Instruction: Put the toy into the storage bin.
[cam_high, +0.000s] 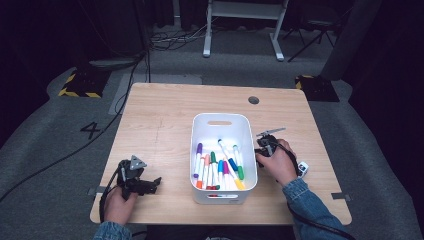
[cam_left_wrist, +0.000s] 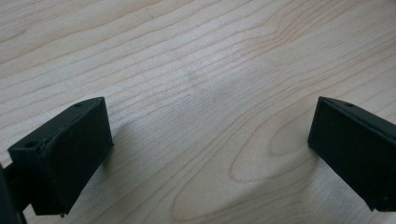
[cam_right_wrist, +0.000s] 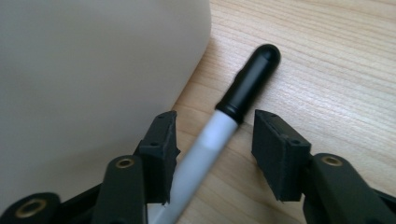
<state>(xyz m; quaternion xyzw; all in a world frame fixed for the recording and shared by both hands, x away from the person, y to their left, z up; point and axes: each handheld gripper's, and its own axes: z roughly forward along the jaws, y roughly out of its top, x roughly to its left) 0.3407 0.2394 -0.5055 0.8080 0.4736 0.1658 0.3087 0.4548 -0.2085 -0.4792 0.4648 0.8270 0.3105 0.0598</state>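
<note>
A white bin (cam_high: 220, 120) stands mid-table and holds several coloured markers (cam_high: 220, 167). My right gripper (cam_high: 264, 145) is low beside the bin's right wall. In the right gripper view, a white marker with a black cap (cam_right_wrist: 252, 79) lies on the wood next to the bin wall (cam_right_wrist: 93, 70). It lies between the jaws of my right gripper (cam_right_wrist: 215, 116), close to one pad and clear of the other, so the jaws are open. My left gripper (cam_high: 150, 184) rests near the table's front left. Its jaws (cam_left_wrist: 210, 126) stand wide open over bare wood.
The wooden table (cam_high: 160, 125) has a round cable hole (cam_high: 253, 100) at the back right. On the grey floor beyond it are cables (cam_high: 170, 37) and a white desk frame (cam_high: 245, 30). The bin's right wall is very close to the right gripper.
</note>
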